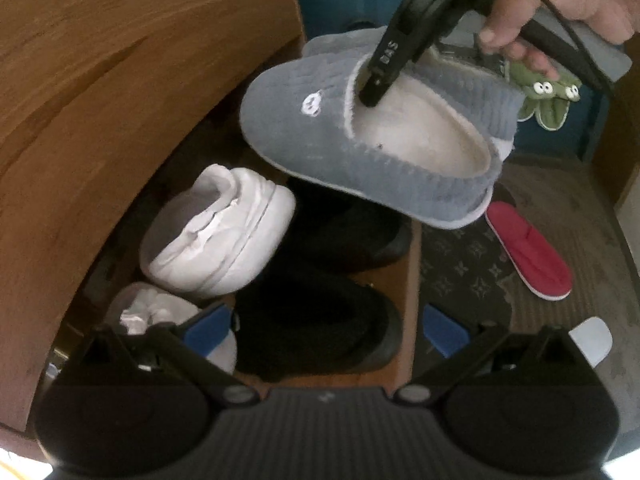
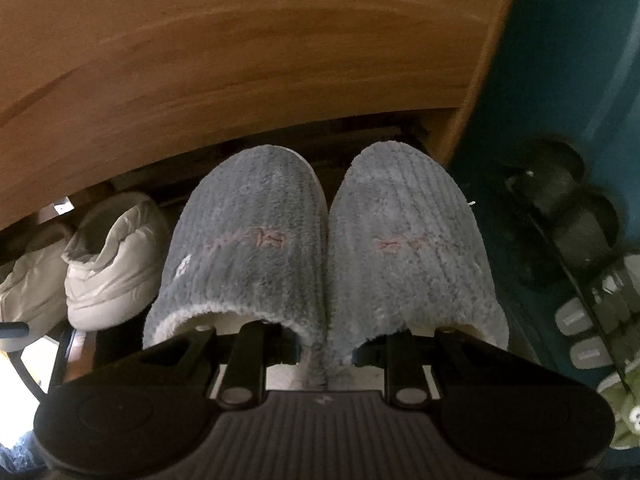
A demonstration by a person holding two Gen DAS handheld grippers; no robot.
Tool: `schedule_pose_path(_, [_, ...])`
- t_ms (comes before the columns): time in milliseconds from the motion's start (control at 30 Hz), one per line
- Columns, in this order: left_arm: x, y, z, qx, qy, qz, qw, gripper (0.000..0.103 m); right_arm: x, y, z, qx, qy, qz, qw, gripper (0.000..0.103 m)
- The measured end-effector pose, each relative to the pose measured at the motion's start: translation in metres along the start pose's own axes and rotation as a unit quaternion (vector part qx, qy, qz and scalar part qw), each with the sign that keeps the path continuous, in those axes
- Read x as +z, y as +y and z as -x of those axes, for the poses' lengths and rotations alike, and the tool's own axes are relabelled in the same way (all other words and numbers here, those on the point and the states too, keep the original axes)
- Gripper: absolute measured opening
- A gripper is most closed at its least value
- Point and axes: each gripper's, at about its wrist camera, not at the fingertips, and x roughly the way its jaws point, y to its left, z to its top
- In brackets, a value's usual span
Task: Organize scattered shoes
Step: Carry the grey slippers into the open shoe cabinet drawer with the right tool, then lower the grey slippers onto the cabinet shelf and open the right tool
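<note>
right hand-held gripper (image 2: pixel 324 354) pinching the grey slippers (image 2: pixel 320 248) | toes point far, at shelf gap (image 2: pixel 320 136) | left hand-held gripper (image 1: pixel 326 328) spread, seemingly empty

— What stays out of sight in the right wrist view?
— The right gripper (image 2: pixel 325 354) fingertips, buried inside the two grey slippers (image 2: pixel 256 248); their heels are hidden behind the fingers.

— And in the left wrist view?
— The black shoes (image 1: pixel 320 332) ahead of the left gripper's (image 1: pixel 325 334) fingers blur into shadow; a white sneaker (image 1: pixel 160 312) is half covered by the left finger.
</note>
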Motion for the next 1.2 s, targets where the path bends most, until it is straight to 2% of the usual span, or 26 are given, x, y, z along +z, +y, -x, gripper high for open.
schedule_pose_path(167, [0.002,-0.005,-0.003,-0.008,0.002,-0.023,0.9997,0.103,0.019,0.009,-0.023,-0.005,0.027,0.03,0.999,0.02])
schedule_pose_path(367, [0.007,-0.001,-0.001,-0.006,-0.012,-0.018,0.9997,0.103,0.043,0.022,-0.045,-0.008,0.056,0.071,0.996,0.021])
schedule_pose_path(500, [0.004,-0.002,-0.006,-0.019,0.001,-0.021,0.9996,0.103,0.061,0.026,-0.057,-0.003,0.069,0.075,0.995,0.021])
schedule_pose_path(600, [0.004,-0.003,-0.004,-0.028,-0.004,-0.027,0.9993,0.103,0.067,0.03,-0.069,-0.012,0.079,0.095,0.992,0.021])
schedule_pose_path(800, [0.006,-0.004,-0.006,-0.032,-0.006,-0.019,0.9993,0.103,0.061,0.029,-0.079,-0.011,0.053,0.091,0.994,0.022])
schedule_pose_path(1033, [0.003,-0.009,-0.006,-0.042,-0.002,-0.034,0.9985,0.103,0.059,0.027,-0.08,0.01,0.049,0.077,0.996,0.022])
schedule_pose_path(1133, [0.003,-0.003,-0.009,-0.036,0.001,-0.028,0.999,0.103,0.065,0.031,-0.088,-0.002,0.046,0.073,0.996,0.022])
schedule_pose_path(1200, [0.004,0.0,-0.011,-0.033,0.003,-0.023,0.9992,0.103,0.072,0.033,-0.094,-0.008,0.027,0.048,0.998,0.022])
